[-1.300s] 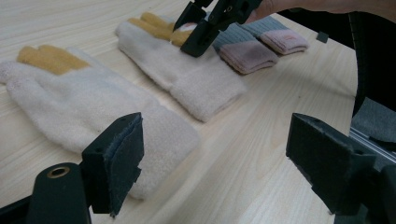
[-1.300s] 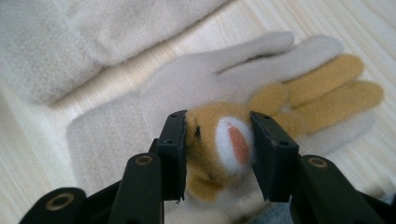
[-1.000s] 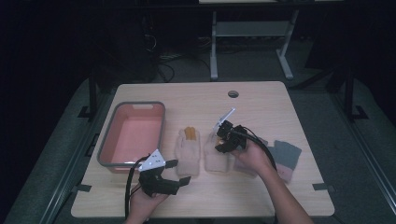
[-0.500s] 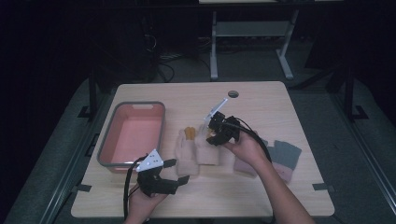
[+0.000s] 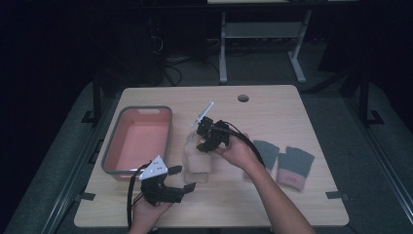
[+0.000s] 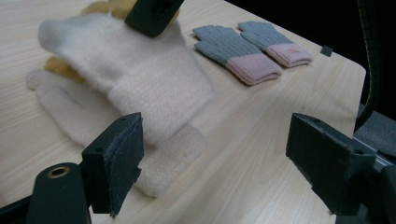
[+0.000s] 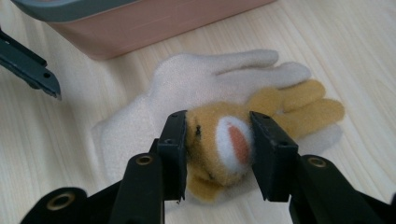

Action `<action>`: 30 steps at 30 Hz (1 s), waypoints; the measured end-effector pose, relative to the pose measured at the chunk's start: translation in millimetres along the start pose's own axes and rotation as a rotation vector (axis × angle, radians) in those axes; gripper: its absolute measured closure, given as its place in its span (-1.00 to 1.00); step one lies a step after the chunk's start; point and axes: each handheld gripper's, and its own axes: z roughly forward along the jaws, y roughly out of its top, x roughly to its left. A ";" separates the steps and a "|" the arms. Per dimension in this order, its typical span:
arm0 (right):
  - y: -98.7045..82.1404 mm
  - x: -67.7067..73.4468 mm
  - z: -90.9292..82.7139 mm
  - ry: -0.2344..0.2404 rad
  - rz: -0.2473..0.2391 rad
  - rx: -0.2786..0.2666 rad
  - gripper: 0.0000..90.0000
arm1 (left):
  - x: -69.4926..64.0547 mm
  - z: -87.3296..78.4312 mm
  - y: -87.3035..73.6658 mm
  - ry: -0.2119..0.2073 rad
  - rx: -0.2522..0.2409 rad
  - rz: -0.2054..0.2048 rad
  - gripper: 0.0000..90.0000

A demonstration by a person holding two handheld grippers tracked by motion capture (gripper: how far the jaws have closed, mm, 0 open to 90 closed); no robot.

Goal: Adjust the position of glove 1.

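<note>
Right gripper (image 7: 217, 151) is being clamped on a mustard-and-cream glove (image 7: 224, 140) at frame centre, over its cream mate (image 7: 187, 93) on the table (image 7: 327, 42). Left gripper (image 6: 219, 149) is being held apart. Fabric is judged soft, light; a bunched fold is advised.

Two fuzzy cream gloves (image 5: 197, 161) mid-table, just right of the pink bin, one stacked partly on the other. Top glove (image 7: 219, 140) has a tan/yellow animal-face patch w/ white + orange bit, pinched btwn right gripper (image 7: 217, 140) jaws. Lower glove (image 6: 88, 116) lies flat, fingers spread.
</note>
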 end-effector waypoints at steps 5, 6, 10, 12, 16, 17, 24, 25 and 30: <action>3.1 1.0 7.0 0.015 0.005 0.005 0.32 | 0.4 -1.4 0.4 0.000 0.004 -0.003 -0.58; 4.5 1.7 11.1 0.022 -0.002 0.006 0.32 | 0.5 -1.4 0.3 0.000 0.003 -0.003 -0.58; 5.5 2.2 16.4 0.030 -0.003 0.015 0.31 | 0.3 -1.2 -0.2 -0.001 -0.005 -0.008 -0.58; 5.4 1.4 20.7 0.039 0.000 0.013 0.31 | 0.5 -1.2 -0.1 -0.001 -0.005 -0.008 -0.58; 2.8 -1.0 31.6 0.049 0.006 0.029 0.31 | 0.9 -1.5 -0.2 0.000 -0.003 -0.009 -0.58; 1.9 -1.7 33.0 0.052 0.011 0.029 0.30 | 0.9 -1.3 -0.2 0.001 -0.007 -0.007 -0.58; -4.2 -4.5 41.0 0.063 0.040 0.039 0.29 | 1.3 -1.0 -0.3 0.001 0.000 -0.009 -0.58; -5.1 -5.0 42.0 0.065 0.043 0.035 0.29 | 1.2 -0.8 -0.3 0.002 0.000 -0.010 -0.58; -9.5 -5.3 47.6 0.069 0.057 0.035 0.27 | 0.2 -0.2 -0.5 0.005 0.001 -0.011 -0.57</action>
